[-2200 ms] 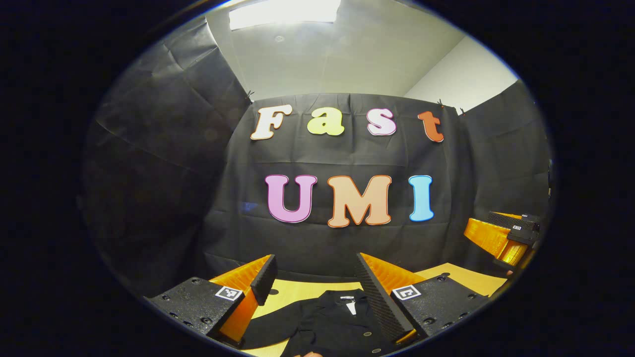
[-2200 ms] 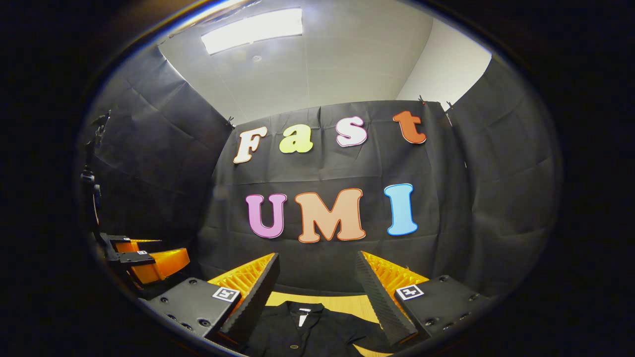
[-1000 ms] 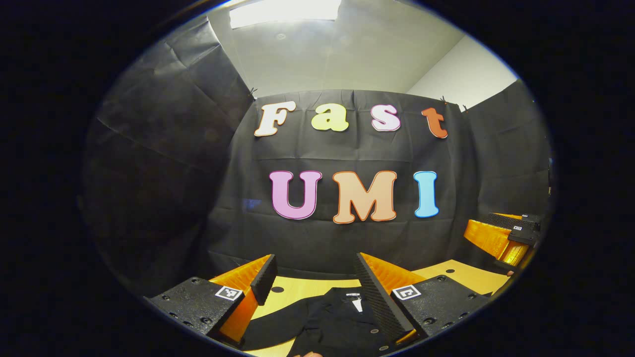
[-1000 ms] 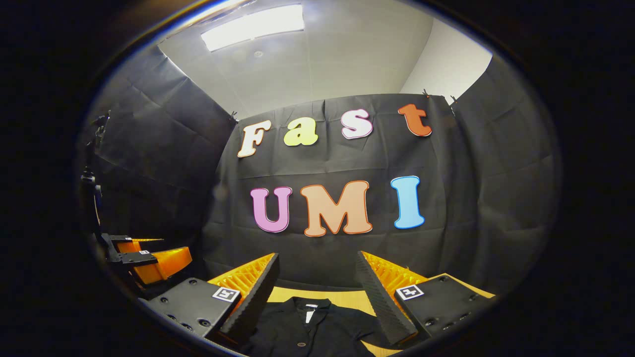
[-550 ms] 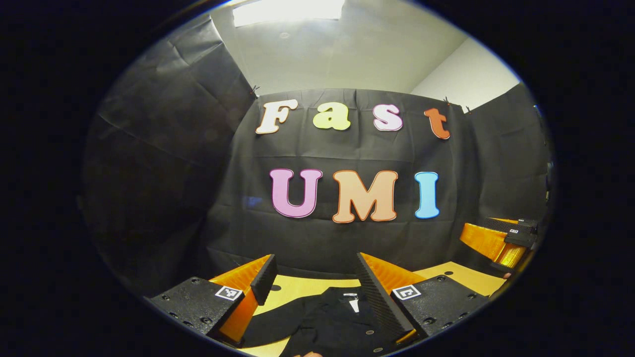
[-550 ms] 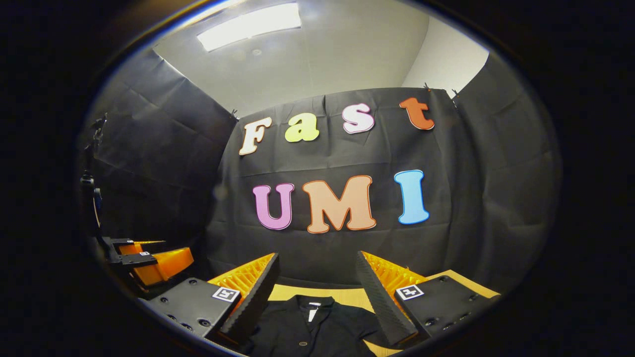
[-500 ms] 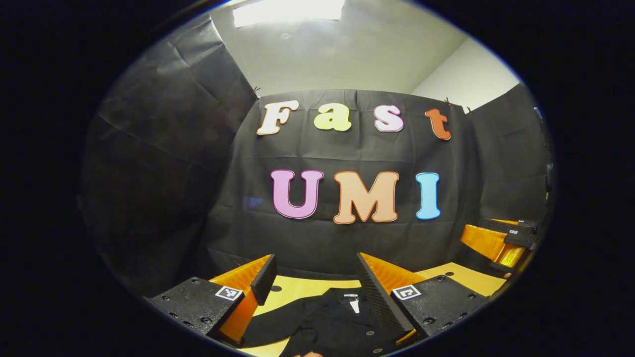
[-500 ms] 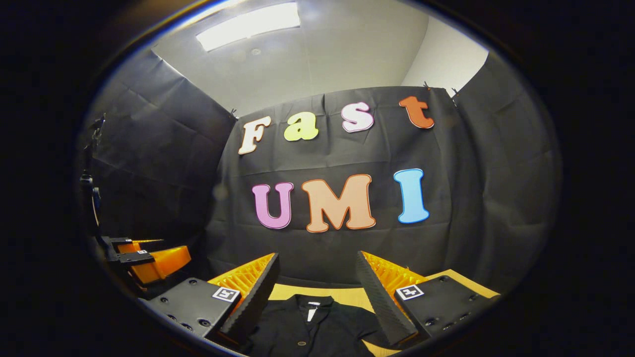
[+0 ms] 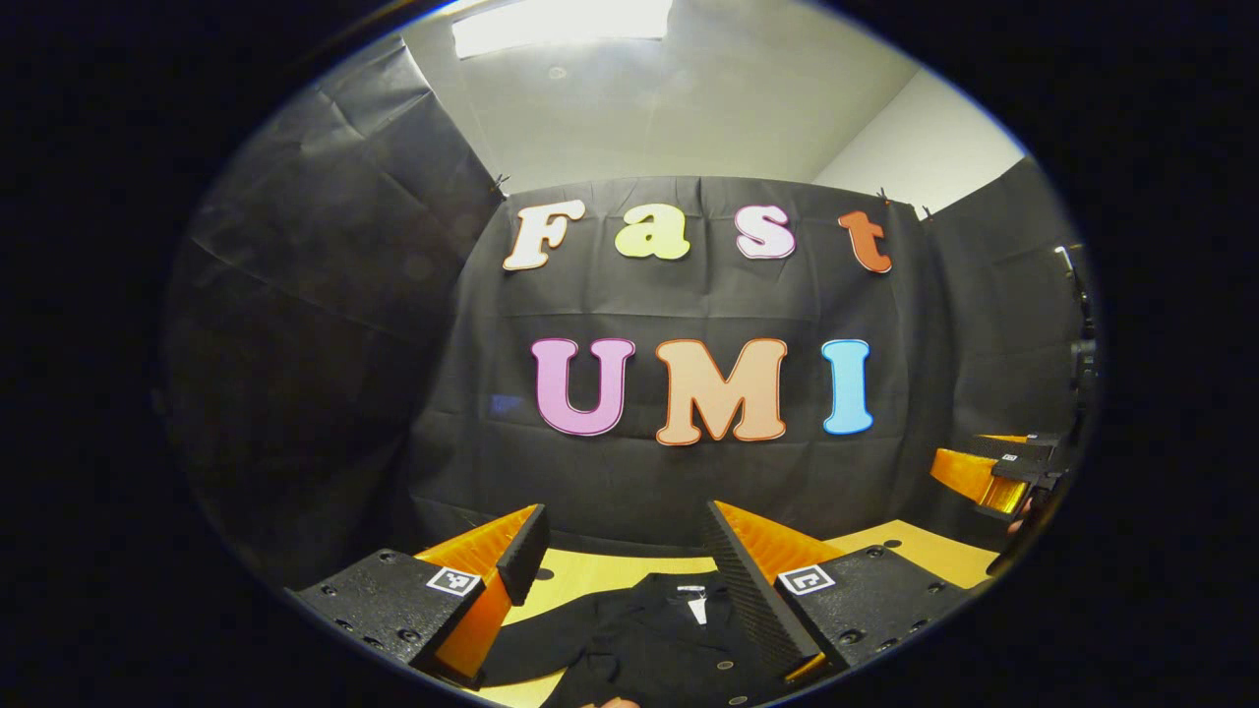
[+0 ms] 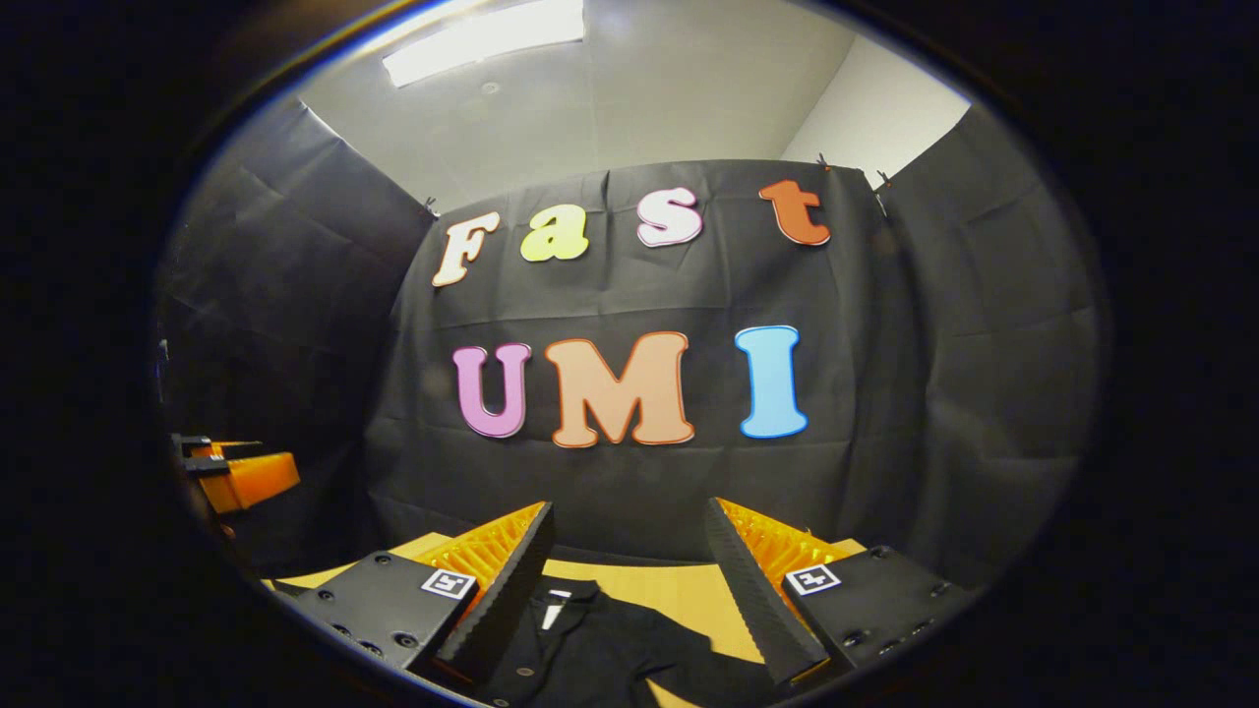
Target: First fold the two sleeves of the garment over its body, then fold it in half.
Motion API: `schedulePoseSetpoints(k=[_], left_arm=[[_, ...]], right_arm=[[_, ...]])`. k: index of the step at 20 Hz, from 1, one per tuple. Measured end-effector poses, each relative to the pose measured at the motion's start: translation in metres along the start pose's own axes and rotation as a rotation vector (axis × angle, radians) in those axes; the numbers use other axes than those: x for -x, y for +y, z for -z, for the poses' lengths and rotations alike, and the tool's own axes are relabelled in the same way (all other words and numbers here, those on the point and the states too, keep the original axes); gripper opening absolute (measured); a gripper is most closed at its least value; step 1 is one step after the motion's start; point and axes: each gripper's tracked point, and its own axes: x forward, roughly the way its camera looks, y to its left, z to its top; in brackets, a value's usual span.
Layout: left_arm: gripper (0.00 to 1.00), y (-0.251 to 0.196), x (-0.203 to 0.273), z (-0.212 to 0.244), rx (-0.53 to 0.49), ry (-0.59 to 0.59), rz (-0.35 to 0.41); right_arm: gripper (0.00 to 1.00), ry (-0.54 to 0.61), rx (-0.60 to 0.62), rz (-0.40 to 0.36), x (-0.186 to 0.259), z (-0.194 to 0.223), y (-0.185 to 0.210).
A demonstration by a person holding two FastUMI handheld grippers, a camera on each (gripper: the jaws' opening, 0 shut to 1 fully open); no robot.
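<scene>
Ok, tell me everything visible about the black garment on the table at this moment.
The garment is a black collared shirt with small round buttons down the front and a white tag inside the neck. It lies flat, front up, on the light wooden table, collar toward the back wall. One short sleeve shows spread out to each side, unfolded. Neither gripper's fingers appear to hold it; its lower part is out of frame.

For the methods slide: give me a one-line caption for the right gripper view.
Right gripper, jaws open, poised above a black collared shirt lying on the wooden table.
</scene>
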Motion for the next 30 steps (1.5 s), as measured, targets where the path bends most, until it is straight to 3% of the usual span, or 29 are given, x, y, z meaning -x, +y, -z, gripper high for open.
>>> schedulePoseSetpoints(k=[11,20,30], left_arm=[[0.93,-0.027,-0.006,0.006,-0.021,0.019,-0.002],[0.94,-0.049,-0.01,0.011,-0.027,0.029,-0.005],[0.94,-0.065,-0.004,0.017,-0.038,0.044,-0.044]], right_arm=[[0.98,0.159,0.107,0.127,-0.005,0.06,-0.119],[0.98,0.395,0.251,0.069,0.003,0.145,-0.17],[1.0,0.684,0.268,0.018,0.031,0.25,-0.222]])
